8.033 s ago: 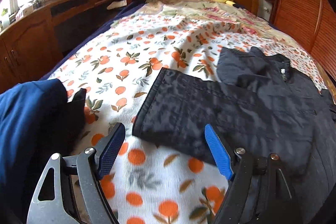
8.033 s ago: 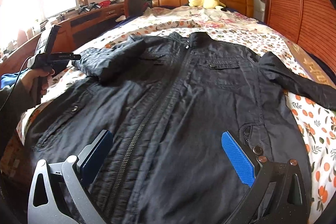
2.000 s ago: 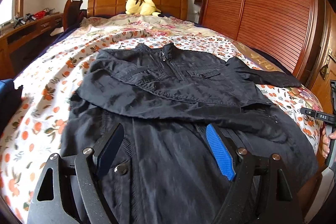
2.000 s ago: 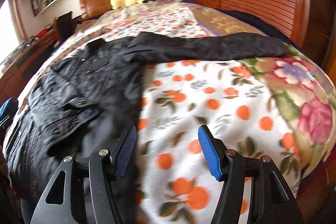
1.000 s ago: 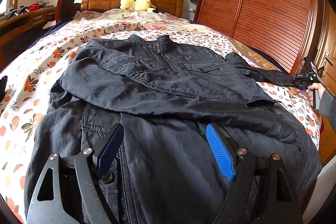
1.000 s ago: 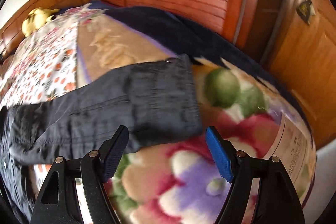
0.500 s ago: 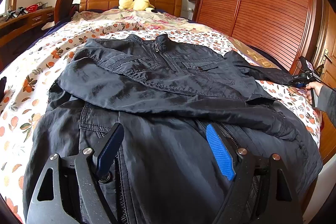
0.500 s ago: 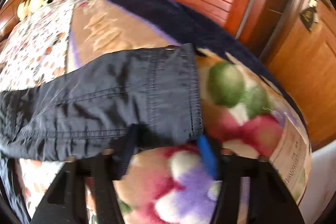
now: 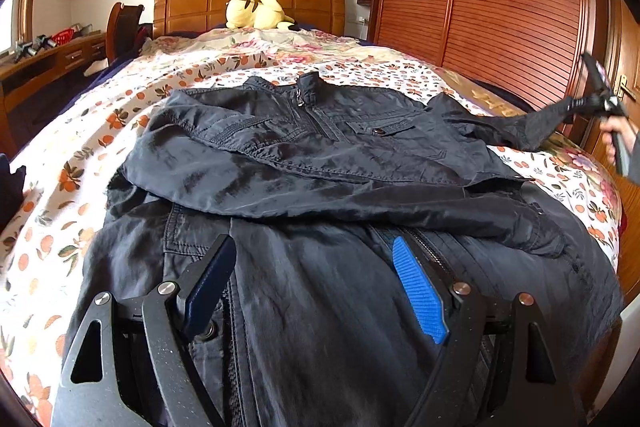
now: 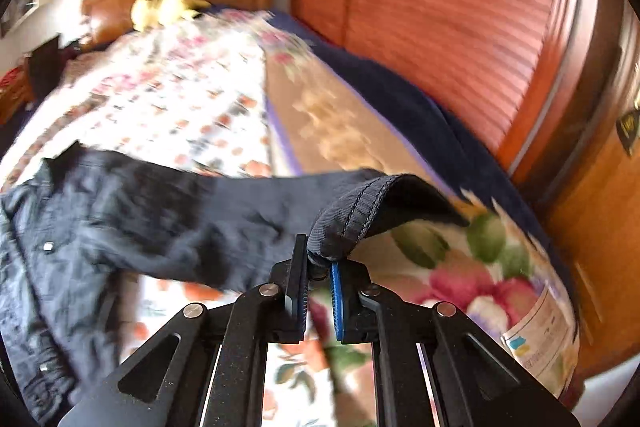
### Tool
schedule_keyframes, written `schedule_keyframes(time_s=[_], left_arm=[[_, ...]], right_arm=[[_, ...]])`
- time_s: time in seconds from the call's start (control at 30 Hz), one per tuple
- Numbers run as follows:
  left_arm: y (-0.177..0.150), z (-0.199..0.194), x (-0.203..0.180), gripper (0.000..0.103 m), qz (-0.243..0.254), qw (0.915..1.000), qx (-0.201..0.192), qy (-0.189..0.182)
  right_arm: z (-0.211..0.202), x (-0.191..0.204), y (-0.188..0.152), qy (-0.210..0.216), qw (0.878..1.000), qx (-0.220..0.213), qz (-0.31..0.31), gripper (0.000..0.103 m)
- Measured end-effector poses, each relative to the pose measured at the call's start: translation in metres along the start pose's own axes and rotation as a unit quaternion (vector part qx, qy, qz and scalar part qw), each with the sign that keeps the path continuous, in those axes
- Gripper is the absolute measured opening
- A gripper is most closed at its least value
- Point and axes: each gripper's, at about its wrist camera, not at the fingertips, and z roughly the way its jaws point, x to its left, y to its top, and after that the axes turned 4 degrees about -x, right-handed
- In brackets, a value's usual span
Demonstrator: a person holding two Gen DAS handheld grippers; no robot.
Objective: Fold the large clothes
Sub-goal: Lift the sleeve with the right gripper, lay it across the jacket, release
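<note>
A black jacket [image 9: 320, 155] lies front up on the flowered bedspread [image 9: 72, 163], with one sleeve [image 9: 360, 199] folded across its chest. My left gripper [image 9: 316, 287] hovers open over the jacket's lower front, nothing between its blue pads. My right gripper [image 10: 319, 267] has its jaws closing tight on the cuff [image 10: 352, 223] of the other sleeve [image 10: 200, 203], which hangs lifted off the bed. In the left wrist view, that right gripper [image 9: 576, 105] pulls the sleeve [image 9: 504, 125] taut at the bed's right edge, with a hand [image 9: 616, 139] behind it.
A yellow plush toy [image 9: 256, 11] rests against the wooden headboard [image 9: 192, 3]. Slatted wooden wardrobe doors [image 9: 500, 7] run close along the bed's right side. A desk [image 9: 48, 55] and a chair [image 9: 120, 31] stand to the left.
My right gripper has shut on the sleeve cuff and raised it off the bed, rolling as it rose. The left gripper has stayed open over the jacket.
</note>
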Motion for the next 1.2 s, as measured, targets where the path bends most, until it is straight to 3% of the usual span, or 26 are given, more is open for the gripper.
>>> schedule_keyframes(time_s=[0.33, 0.77, 0.97, 1.2], left_arm=[[-0.006, -0.051, -0.001, 0.081, -0.004, 0.9999, -0.005, 0.013], [-0.001, -0.123, 0.014, 0.081, -0.018, 0.9982, -0.04, 0.04], [-0.002, -0.144, 0.022, 0.081, -0.028, 0.9964, -0.057, 0.056], [-0.003, -0.159, 0.032, 0.081, -0.031, 0.9949, -0.069, 0.067]], right_arm=[[-0.088, 0.041, 0.001, 0.076, 0.994, -0.067, -0.044, 0.009], [-0.132, 0.103, -0.012, 0.15, 0.979, -0.092, -0.102, 0.008], [-0.168, 0.138, -0.015, 0.199, 0.963, -0.116, -0.141, 0.008], [-0.214, 0.174, -0.035, 0.284, 0.933, -0.127, -0.179, 0.008]])
